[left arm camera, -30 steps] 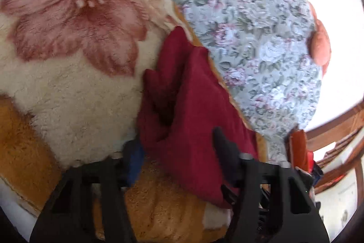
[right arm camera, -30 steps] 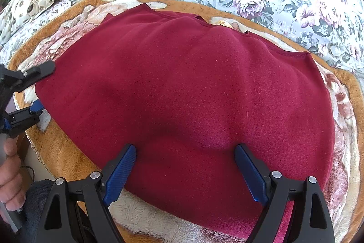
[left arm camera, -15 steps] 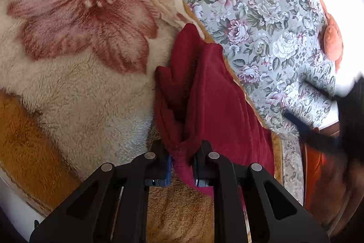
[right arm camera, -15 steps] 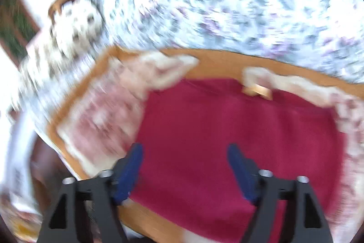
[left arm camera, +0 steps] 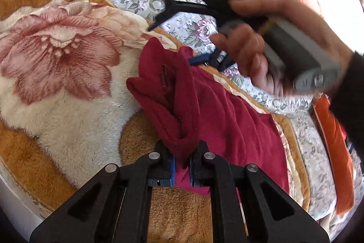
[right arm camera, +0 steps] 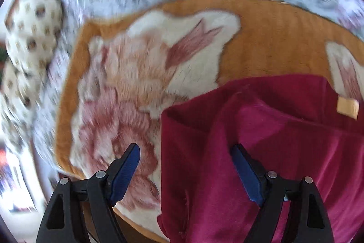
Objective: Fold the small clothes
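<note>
Pinching bunched corner of red garment (left arm camera: 204, 106), left gripper (left arm camera: 182, 165) narrow on cloth. Right gripper (right arm camera: 186, 170) spread wide above garment's edge, grasping nothing. Garment lies on floral plush blanket (left arm camera: 68, 83). Tan sewn label (right arm camera: 347, 106) unreadable.

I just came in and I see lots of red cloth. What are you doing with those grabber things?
A person is folding a small red garment on a fluffy flowered blanket, using a gripper in each hand. The left gripper is shut on a bunched corner of the garment. The right gripper is open, with the garment's edge between its fingers but nothing pinched. In the left view, the person's hand carries that gripper over the bed. The right view is blurry.
</note>
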Demonstrator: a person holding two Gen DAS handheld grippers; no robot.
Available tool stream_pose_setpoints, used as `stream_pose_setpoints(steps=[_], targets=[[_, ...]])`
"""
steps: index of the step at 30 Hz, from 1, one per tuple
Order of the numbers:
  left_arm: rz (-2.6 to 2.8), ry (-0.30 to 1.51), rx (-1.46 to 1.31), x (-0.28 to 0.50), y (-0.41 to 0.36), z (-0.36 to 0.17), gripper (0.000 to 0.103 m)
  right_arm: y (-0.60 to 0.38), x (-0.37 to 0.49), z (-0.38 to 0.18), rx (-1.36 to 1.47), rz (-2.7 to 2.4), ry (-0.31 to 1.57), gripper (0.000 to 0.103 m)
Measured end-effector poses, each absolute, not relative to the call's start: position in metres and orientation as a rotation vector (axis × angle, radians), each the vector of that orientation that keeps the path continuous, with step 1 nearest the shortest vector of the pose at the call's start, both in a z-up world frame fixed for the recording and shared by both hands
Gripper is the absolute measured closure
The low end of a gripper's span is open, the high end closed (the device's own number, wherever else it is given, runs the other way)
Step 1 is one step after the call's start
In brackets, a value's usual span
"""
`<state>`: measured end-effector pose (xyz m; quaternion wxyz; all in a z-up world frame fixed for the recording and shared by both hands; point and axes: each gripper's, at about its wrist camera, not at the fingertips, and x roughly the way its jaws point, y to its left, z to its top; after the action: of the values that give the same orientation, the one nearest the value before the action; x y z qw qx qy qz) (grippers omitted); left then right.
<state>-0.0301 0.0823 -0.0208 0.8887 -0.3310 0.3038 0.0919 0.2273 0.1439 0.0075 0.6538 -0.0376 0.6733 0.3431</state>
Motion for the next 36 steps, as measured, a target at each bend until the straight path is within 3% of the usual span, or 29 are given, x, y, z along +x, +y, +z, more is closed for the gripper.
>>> stream_pose_setpoints(steps=[10, 12, 14, 24, 30, 36], targets=[[0.142, 0.611, -0.520, -0.022, 0.055, -0.004, 0.097, 0.189, 0.210, -0.006, -0.531, 0.697, 1.531, 0.043], [0.140, 0.607, -0.517, -0.022, 0.056, -0.004, 0.097, 0.191, 0.208, -0.010, -0.587, 0.672, 1.512, 0.054], [0.135, 0.604, -0.544, -0.022, 0.061, -0.006, 0.097, 0.189, 0.209, -0.012, -0.607, 0.651, 1.505, 0.083], [0.038, 0.492, -0.442, -0.033, 0.040, 0.021, 0.097, 0.070, 0.233, 0.060, -0.266, 0.738, 1.357, 0.088], [-0.152, 0.503, -0.309, -0.027, -0.040, 0.054, 0.097, -0.043, 0.251, 0.100, -0.073, 0.708, 1.306, 0.088], [-0.258, 0.586, -0.187, -0.004, -0.120, 0.054, 0.097, -0.148, 0.271, 0.087, -0.035, 0.627, 1.316, 0.088]])
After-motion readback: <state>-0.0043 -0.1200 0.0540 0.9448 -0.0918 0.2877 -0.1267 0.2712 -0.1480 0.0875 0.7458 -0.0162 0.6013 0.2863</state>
